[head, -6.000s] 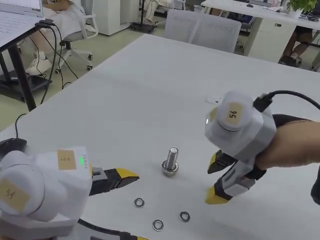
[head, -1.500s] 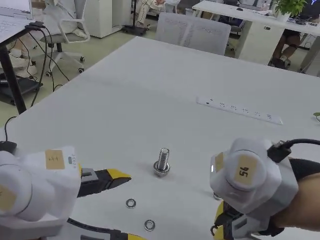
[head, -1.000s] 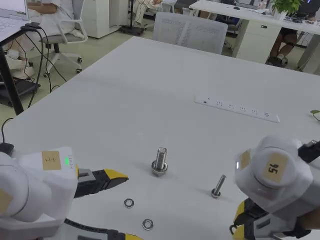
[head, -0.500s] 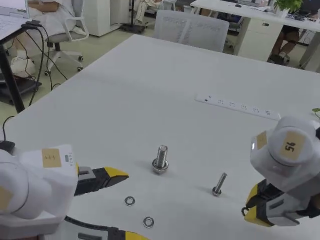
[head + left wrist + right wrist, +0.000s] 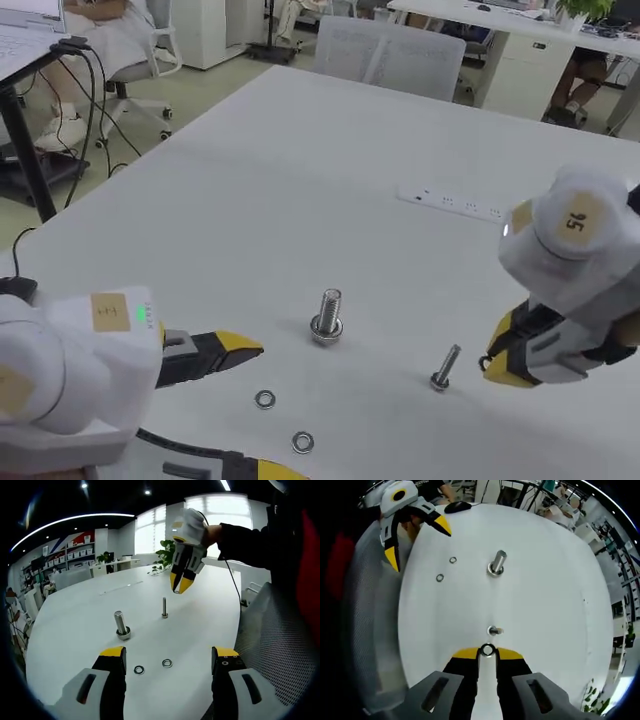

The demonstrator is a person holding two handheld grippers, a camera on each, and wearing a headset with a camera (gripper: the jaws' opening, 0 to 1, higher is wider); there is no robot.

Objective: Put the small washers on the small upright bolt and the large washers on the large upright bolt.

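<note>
Right gripper view, nearest first: the right gripper [image 5: 487,653] has its jaws drawn narrow, pinching a held washer [image 5: 487,650] at their tips. Just past it at 12 o'clock, apart from it, stands the small bolt [image 5: 493,630]. Farther along 12 o'clock the large bolt [image 5: 496,562] stands upright on the white table [image 5: 555,580]. At 9 o'clock from it a loose washer [image 5: 453,560] and a second loose washer [image 5: 440,578] lie flat. Beyond them, toward 10 o'clock, the left gripper [image 5: 417,545] hovers with its jaws wide and empty.

Large bolt [image 5: 328,318], small bolt [image 5: 445,367], loose washers [image 5: 265,399]
</note>
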